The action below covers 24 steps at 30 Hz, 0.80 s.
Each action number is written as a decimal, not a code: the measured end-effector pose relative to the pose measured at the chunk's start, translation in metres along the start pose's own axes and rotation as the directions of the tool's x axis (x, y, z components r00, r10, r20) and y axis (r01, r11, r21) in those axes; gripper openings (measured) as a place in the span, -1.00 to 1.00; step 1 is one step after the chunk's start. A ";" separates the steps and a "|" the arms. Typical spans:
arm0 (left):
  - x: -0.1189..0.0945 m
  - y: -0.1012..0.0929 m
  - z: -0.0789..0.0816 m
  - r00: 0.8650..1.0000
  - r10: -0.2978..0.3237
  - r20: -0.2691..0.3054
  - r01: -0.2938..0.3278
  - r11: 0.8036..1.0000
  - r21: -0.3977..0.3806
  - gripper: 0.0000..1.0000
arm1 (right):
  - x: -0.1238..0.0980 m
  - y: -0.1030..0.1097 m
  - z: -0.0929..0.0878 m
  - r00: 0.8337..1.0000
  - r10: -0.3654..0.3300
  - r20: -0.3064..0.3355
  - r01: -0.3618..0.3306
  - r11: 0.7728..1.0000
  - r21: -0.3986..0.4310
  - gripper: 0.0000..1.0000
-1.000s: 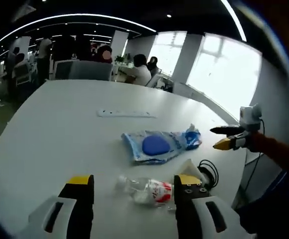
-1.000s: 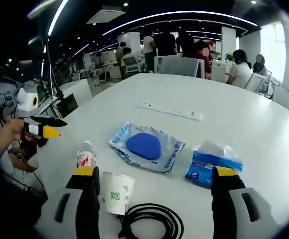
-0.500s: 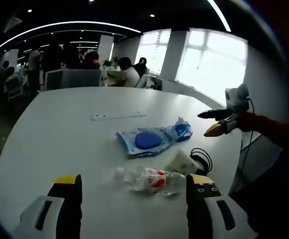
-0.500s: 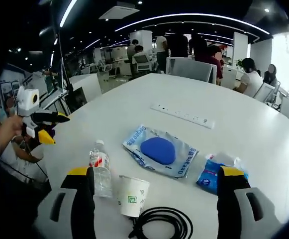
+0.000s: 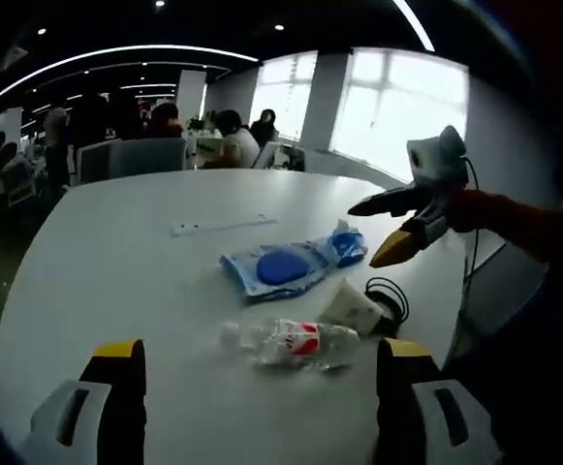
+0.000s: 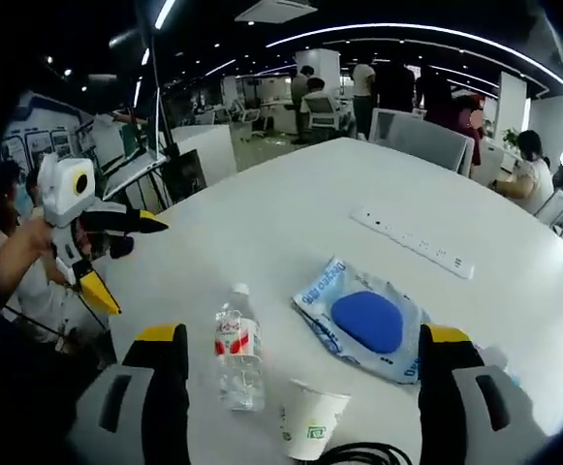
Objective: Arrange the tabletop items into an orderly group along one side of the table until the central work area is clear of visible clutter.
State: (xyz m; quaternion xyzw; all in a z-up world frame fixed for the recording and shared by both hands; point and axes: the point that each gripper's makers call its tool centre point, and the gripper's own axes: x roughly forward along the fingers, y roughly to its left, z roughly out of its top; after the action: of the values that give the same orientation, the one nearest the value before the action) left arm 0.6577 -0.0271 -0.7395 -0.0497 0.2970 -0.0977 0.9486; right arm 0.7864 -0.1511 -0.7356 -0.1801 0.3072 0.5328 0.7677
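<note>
- Both grippers hover above the near edge of the white oval tabletop [image 5: 116, 252]. The left gripper [image 5: 259, 387] and the right gripper [image 6: 300, 373] each have their yellow-tipped jaws spread wide, with nothing between them.
- The clear plastic water bottle with a red label [image 5: 296, 341] lies on its side near that edge. It looks almost empty, so I judge it light, crushable and ready to roll. The safest hold is across the labelled middle.
- The white paper cup with a green mark [image 6: 310, 418] lies tipped over beside the bottle. It is thin-walled and dents easily, so pinch it gently at the rim.
- The coiled black cable [image 5: 390, 300] sits just beyond the cup at the tabletop's edge. It is limp and would trail.
- The flat blue-and-white plastic packet with a blue oval pad inside [image 6: 363, 325] lies further in. It is soft and slick, so take a corner.
- The small blue tissue pack [image 5: 347, 246] touches the packet, though the join is blurry.
- The long white power strip [image 6: 412, 242] lies well apart, toward the far edge.
</note>
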 end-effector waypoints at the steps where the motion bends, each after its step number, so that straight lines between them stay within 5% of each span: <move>1: 0.000 0.000 0.001 1.000 0.000 0.004 0.000 1.000 0.004 0.98 | 0.002 0.002 0.001 1.000 0.004 -0.008 -0.004 1.000 -0.004 0.88; 11: -0.003 0.006 0.001 1.000 -0.008 0.011 0.008 1.000 0.014 0.98 | 0.037 0.031 0.016 0.994 0.088 -0.062 -0.093 0.993 -0.080 0.77; 24: -0.005 0.013 0.001 1.000 -0.004 0.027 0.004 1.000 0.005 0.98 | 0.075 0.055 0.011 0.977 0.153 -0.149 -0.170 0.980 -0.107 0.53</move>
State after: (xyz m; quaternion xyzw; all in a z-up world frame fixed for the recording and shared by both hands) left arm 0.6561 -0.0132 -0.7374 -0.0492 0.2836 -0.0998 0.9525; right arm 0.7567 -0.0711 -0.7738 -0.2368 0.3416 0.5969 0.6862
